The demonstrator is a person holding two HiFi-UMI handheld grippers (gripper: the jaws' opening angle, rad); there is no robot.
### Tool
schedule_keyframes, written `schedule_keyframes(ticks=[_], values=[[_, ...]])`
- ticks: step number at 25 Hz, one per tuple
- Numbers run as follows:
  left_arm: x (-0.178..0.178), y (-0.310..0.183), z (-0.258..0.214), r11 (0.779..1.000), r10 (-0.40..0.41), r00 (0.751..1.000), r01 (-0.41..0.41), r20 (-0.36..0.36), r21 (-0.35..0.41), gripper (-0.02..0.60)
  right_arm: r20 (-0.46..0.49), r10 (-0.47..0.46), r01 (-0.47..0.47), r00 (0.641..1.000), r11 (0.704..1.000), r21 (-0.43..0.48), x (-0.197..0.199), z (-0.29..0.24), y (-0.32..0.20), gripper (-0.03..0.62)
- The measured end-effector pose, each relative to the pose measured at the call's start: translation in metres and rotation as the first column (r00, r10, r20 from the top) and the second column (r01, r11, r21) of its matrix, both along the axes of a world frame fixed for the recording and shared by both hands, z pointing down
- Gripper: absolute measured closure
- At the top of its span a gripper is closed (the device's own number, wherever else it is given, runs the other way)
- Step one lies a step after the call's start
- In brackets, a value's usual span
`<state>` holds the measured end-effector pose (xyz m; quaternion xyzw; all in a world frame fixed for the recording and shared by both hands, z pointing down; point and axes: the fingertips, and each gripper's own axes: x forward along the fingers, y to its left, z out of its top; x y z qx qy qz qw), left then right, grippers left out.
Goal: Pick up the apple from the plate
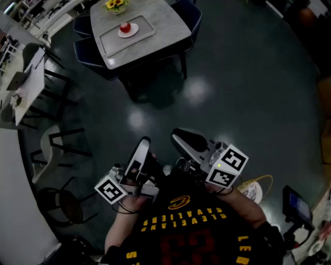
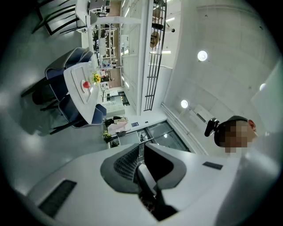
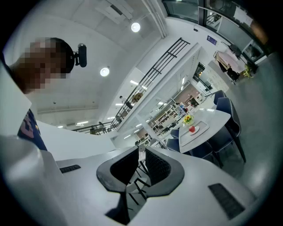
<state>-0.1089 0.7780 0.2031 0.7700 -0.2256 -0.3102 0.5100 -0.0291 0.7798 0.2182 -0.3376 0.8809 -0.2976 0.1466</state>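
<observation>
A red apple [image 1: 124,27] sits on a small white plate [image 1: 131,32], on a grey tray [image 1: 109,45] on a pale table [image 1: 173,28] far ahead across the floor. The left gripper view shows the apple [image 2: 86,84] small and distant, and so does the right gripper view [image 3: 192,129]. Both grippers are held close to the person's body, well short of the table. My left gripper [image 1: 144,141] [image 2: 140,148] has its jaws a narrow gap apart with nothing between them. The jaws of my right gripper [image 1: 178,135] [image 3: 141,149] also stand slightly apart and hold nothing.
A pot of yellow flowers [image 1: 116,5] stands behind the tray. Dark blue chairs [image 1: 89,53] ring the table. Another table with black chairs [image 1: 28,85] is at the left. A dark, glossy floor [image 1: 222,83] lies between me and the table. A small device [image 1: 296,204] stands at the lower right.
</observation>
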Motion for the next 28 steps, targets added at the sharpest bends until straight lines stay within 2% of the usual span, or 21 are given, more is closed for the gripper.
schedule_keyframes(ticks=[4, 8, 15, 21, 25, 28], values=[[-0.001, -0.001, 0.004, 1.0, -0.009, 1.0, 0.009, -0.006, -0.01, 0.541, -0.006, -0.006, 0.006, 1.0, 1.0, -0.009, -0.001, 0.005, -0.001, 0.536], [0.0, -0.034, 0.01, 0.999, -0.028, 1.0, 0.029, 0.013, -0.014, 0.541, -0.003, 0.019, -0.019, 1.0, 1.0, -0.023, 0.005, 0.012, -0.034, 0.536], [-0.011, -0.085, 0.01, 0.998, -0.04, 0.984, 0.029, 0.173, 0.063, 0.541, -0.096, 0.056, -0.054, 0.994, 0.998, 0.019, -0.009, 0.006, -0.08, 0.536], [-0.023, -0.163, 0.025, 0.995, -0.041, 0.943, 0.008, 0.331, 0.101, 0.541, -0.143, 0.067, -0.067, 0.987, 0.998, 0.007, -0.026, 0.022, -0.155, 0.536], [-0.04, -0.219, 0.02, 0.99, -0.048, 0.924, -0.007, 0.38, 0.143, 0.541, -0.166, 0.079, -0.08, 0.983, 0.997, -0.001, -0.042, 0.024, -0.208, 0.536], [-0.055, -0.251, 0.009, 0.986, -0.046, 0.923, -0.02, 0.382, 0.168, 0.541, -0.185, 0.093, -0.095, 0.978, 0.995, -0.003, -0.056, 0.017, -0.241, 0.536]])
